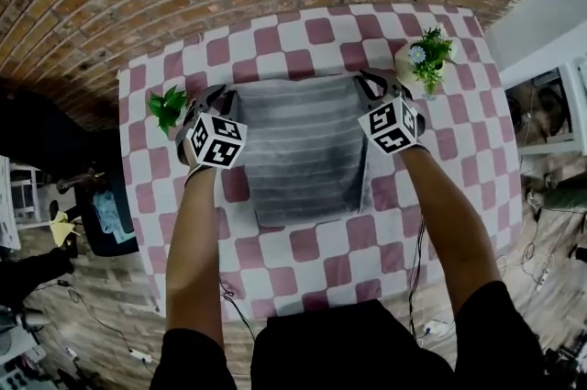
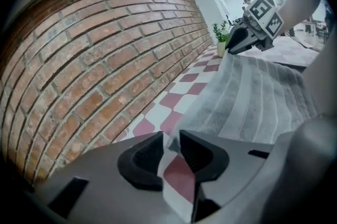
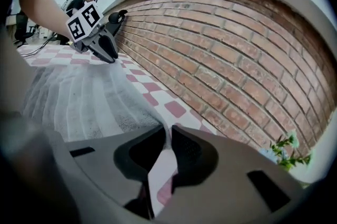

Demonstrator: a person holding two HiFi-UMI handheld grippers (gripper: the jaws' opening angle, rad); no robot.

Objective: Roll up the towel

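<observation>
Nothing is rolled yet: the towel (image 1: 307,150) lies flat mid-frame on the worktop (image 1: 303,35). Your right claw (image 3: 168,132) pinches its upper-right corner; your left claw (image 2: 169,138) stands slightly apart around the upper-left one.

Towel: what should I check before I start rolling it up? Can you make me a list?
1. The towel lies flat and spread out: ok.
2. The whole towel is on the table: ok.
3. The right hand-held gripper pinches its far corner: ok, its jaws are shut on the edge.
4. The left hand-held gripper pinches the other far corner: not ok, its jaws stand slightly apart and the corner only sits between them.
5. The small plant and the flower pot are off the towel: ok, both stand beside it.
</observation>
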